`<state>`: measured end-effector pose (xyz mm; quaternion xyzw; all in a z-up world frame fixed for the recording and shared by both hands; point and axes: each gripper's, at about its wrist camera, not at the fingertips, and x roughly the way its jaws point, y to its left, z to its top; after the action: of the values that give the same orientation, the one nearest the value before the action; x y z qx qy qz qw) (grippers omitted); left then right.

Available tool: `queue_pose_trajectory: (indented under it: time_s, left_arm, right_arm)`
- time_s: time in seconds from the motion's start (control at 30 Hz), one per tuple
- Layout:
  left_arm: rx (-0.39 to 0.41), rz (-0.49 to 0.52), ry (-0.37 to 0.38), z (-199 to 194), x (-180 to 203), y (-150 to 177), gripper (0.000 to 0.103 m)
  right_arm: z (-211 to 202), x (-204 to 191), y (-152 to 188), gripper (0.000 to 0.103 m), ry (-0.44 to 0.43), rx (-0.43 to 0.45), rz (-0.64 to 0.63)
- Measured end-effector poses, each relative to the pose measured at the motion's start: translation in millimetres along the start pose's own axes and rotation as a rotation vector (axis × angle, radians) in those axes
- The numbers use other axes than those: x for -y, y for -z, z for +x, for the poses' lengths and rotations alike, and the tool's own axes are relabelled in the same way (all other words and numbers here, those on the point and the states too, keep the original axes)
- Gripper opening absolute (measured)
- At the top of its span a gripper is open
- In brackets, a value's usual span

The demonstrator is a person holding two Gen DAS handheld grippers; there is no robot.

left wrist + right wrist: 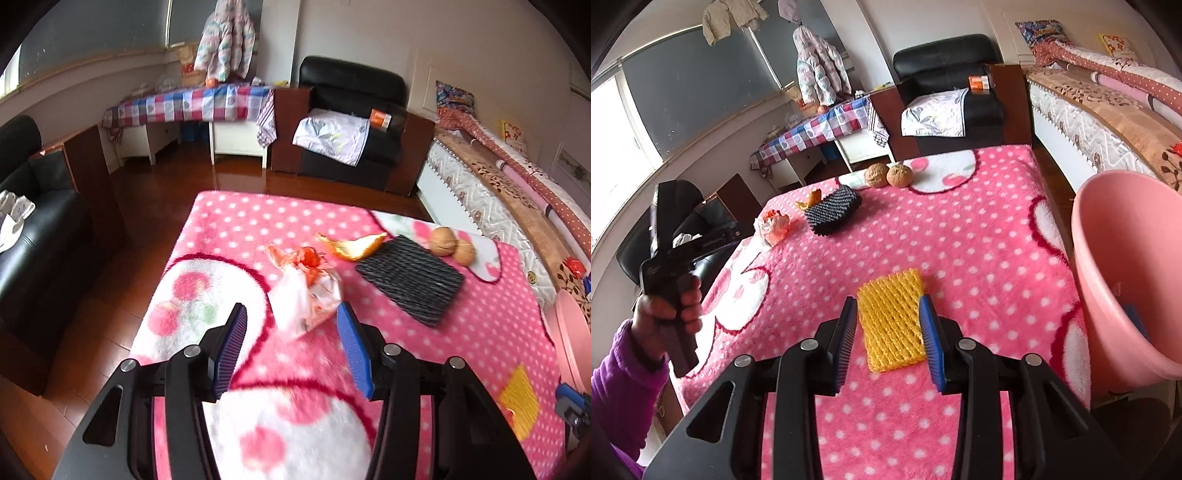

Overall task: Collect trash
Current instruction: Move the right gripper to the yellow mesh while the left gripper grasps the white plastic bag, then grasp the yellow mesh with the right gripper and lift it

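1. Nearest us in the right wrist view, the right tool (888, 325) stands with its jaws spread wide on either side of the yellow foam fruit net (892, 325), which lies flat on the pink polka-dot fleece blanket (979, 240) at lower centre; we cannot tell whether the blue pads touch it, and nothing is lifted.
2. In the left wrist view, the left tool (291, 332) is likewise wide open and grips nothing; the crumpled white and orange plastic wrapper (308, 291) sits just beyond and between its tips, at centre frame.
3. Behind the wrapper, toward upper right, lie the curled orange peel (354, 245), the black foam fruit net (412, 282) and two brown walnuts (452, 246); peel and black net look to be touching, and the walnuts sit side by side.
4. Our judgement is that the task is at an early stage: five kinds of scraps lie on the blanket. The pink plastic basin (1123, 273), at the right edge of the right wrist view, shows something blue inside, too blurred to name, so we cannot say how much has been collected.
5. For room to move, the middle of the blanket between the yellow net and the far cluster is bare, giving both tools a free path. The basin's rim stands close to the right of the right tool, so a short swing rightward should reach it.
6. The blanket's left edge drops to the wooden floor (155, 206) near the wrapper, so a nudge leftward could push it off.
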<state>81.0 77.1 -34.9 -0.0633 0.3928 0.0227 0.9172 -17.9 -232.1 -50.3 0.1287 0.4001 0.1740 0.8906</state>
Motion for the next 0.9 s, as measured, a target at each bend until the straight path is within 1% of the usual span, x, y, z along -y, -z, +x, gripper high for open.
queue_pose_trajectory:
  time_s: [0.1,0.2,0.23,0.3,0.37,0.4,0.43,0.53,0.6,0.7,0.77,0.9]
  left_arm:
    - [-0.021,-0.010,0.015,13,-1,-4,0.050]
    - [-0.019,0.002,0.027,21,2,-3,0.049]
    - [-0.021,0.002,0.037,23,3,-3,0.039]
    - [-0.023,-0.005,0.055,26,3,-1,0.026]
    - [-0.016,-0.007,0.057,24,4,2,0.020]
    - [-0.012,-0.006,0.055,24,4,2,0.014]
    - [-0.006,-0.006,0.056,22,5,3,0.012]
    - [0.009,-0.018,0.067,14,6,4,0.008]
    - [0.026,-0.028,0.093,2,7,4,0.008]
    - [0.047,-0.015,0.126,-16,11,8,0.008]
    - [0.062,-0.008,0.144,-28,15,10,0.008]
    - [0.083,-0.013,0.184,-50,21,14,0.008]
  right_arm:
    - [4,0,-1,0.035,0.004,-0.014,0.001]
    - [7,0,-2,0.035,0.010,-0.023,0.004]
    - [9,1,-3,0.035,0.011,-0.028,0.005]
    - [11,2,-3,0.035,0.013,-0.036,0.009]
    - [14,3,-3,0.035,0.013,-0.043,0.014]
    - [15,4,-3,0.035,0.013,-0.047,0.016]
    - [16,4,-2,0.035,0.013,-0.050,0.019]
    - [18,6,-1,0.035,0.009,-0.059,0.022]
    - [20,6,1,0.035,0.007,-0.067,0.022]
    - [23,6,3,0.035,0.005,-0.077,0.019]
    - [26,5,4,0.035,0.021,-0.085,0.008]
    - [24,9,4,0.035,0.054,-0.071,0.015]
